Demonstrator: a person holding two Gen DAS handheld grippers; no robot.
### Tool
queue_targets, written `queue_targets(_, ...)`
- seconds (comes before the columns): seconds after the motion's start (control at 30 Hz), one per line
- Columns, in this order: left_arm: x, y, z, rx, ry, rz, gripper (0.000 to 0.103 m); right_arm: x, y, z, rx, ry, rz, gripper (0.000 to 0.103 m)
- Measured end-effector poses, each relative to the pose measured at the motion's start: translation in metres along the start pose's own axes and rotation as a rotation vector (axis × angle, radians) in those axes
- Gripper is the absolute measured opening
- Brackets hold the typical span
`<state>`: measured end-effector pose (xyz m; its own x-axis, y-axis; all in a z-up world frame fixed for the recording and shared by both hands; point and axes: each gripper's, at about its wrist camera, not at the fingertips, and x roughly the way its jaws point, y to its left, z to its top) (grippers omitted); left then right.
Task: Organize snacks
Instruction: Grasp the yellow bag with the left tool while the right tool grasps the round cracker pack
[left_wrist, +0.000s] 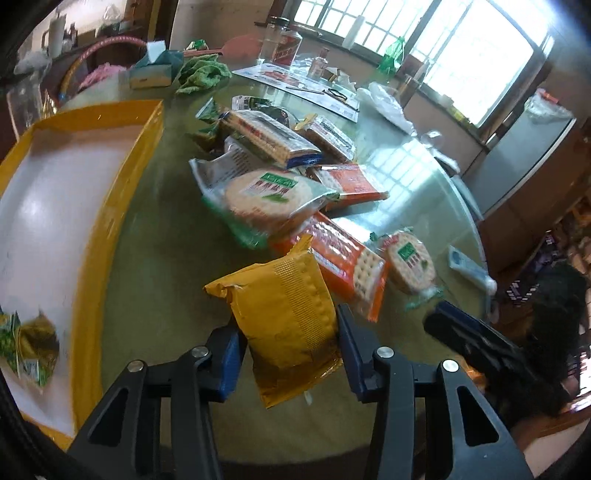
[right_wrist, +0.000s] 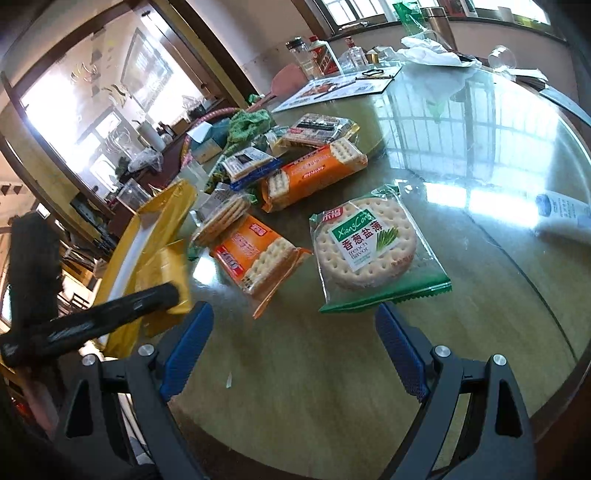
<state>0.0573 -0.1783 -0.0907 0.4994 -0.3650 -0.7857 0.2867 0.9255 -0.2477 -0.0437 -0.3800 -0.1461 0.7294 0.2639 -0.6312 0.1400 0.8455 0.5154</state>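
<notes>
My left gripper (left_wrist: 286, 332) is shut on a yellow snack packet (left_wrist: 288, 317) and holds it above the glass table, right of the yellow-rimmed tray (left_wrist: 99, 229). A green and gold snack (left_wrist: 29, 350) lies in the tray's near corner. My right gripper (right_wrist: 291, 325) is open and empty, just short of a round cracker pack with a green label (right_wrist: 369, 247). An orange cracker pack (right_wrist: 255, 254) lies left of it. In the right wrist view the yellow packet (right_wrist: 162, 273) and the tray (right_wrist: 147, 229) show at the left.
A pile of cracker packs (left_wrist: 280, 173) covers the table's middle. A green cloth (left_wrist: 201, 72), a tissue box (left_wrist: 153, 66), jars and bottles (left_wrist: 277, 38) and papers (left_wrist: 295, 83) stand at the back. A white tube (right_wrist: 565, 214) lies at the right. The round table's edge (right_wrist: 561, 398) curves close by.
</notes>
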Motion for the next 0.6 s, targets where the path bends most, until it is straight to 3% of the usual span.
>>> queue_targets(0.27,-0.03,0.013,-0.009,-0.011,-0.032,-0.049,0.046,0.001,-0.012,0.016,0.001,-0.02,-0.071,0.09)
queue_targets(0.6,-0.047,0.02,-0.015,-0.007,-0.082,-0.053,0.046,0.025,-0.018,0.046,-0.048,0.01,-0.14,0.09)
